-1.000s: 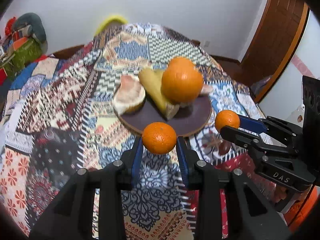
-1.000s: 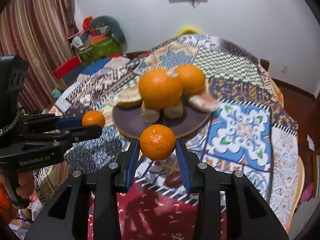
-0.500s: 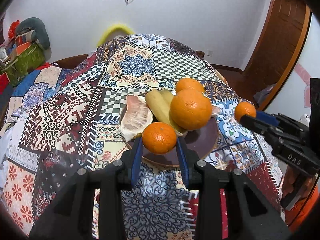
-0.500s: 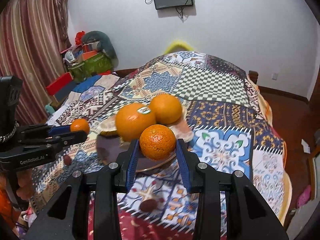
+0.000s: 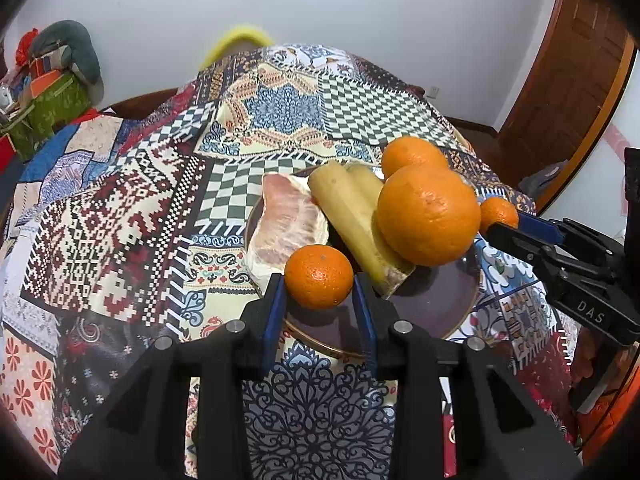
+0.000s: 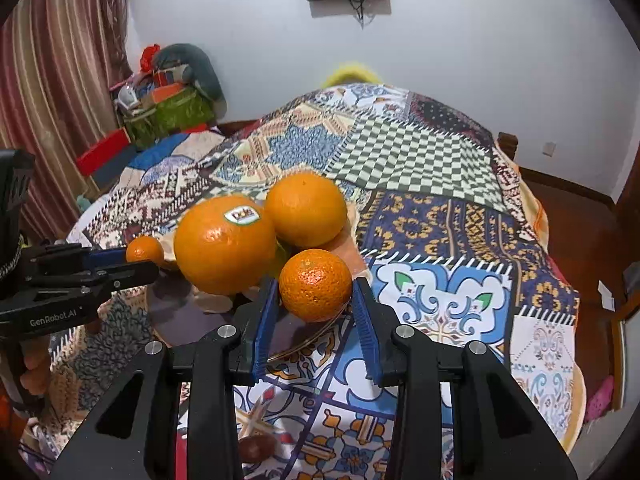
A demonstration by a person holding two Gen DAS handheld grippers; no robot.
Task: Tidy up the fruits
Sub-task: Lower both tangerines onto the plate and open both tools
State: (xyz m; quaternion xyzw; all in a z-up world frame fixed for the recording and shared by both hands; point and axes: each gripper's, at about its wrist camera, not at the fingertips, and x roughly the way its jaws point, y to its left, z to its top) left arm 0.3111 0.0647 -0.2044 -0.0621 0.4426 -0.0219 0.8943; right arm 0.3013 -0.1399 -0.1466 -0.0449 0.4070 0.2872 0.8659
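Each claw, left [image 5: 319,292] and right [image 6: 315,294], grips 1 mandarin; plate [image 5: 432,304] mostly hidden.

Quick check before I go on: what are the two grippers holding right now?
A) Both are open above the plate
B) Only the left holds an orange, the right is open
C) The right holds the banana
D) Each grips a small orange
D: the left gripper is clamped on a small orange, and the right gripper on another small orange, both by the plate.
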